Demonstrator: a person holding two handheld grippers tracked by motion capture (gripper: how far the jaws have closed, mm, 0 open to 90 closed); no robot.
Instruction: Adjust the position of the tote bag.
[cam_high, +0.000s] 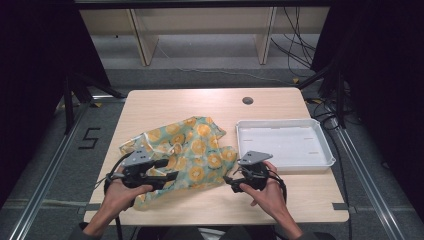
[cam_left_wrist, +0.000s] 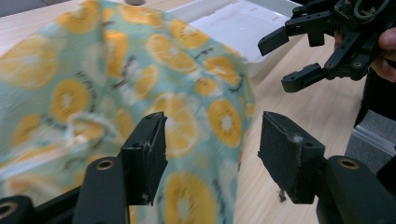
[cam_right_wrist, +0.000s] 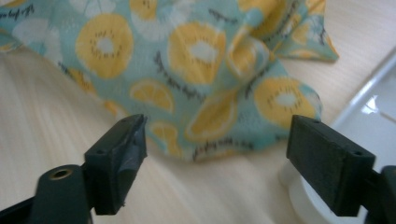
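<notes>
**Hands and grippers: pose and state**

Left gripper (cam_high: 167, 169): held in the left hand (cam_high: 120, 192) at the near left of the table (cam_high: 280, 102), laid roughly level, jaws spread apart and pointed toward the table's right side. Nothing is clamped between the pads.

Right gripper (cam_high: 229, 181): held in the right hand (cam_high: 267, 192) at the near middle of the table, jaws parted wide and pointed toward the table's left side. Nothing is gripped.

Your right gripper (cam_right_wrist: 215, 154) has its two black jaws wide apart with nothing between them, just in front of the orange-slice cloth (cam_right_wrist: 196, 60), near the white tray (cam_right_wrist: 373, 98).
</notes>
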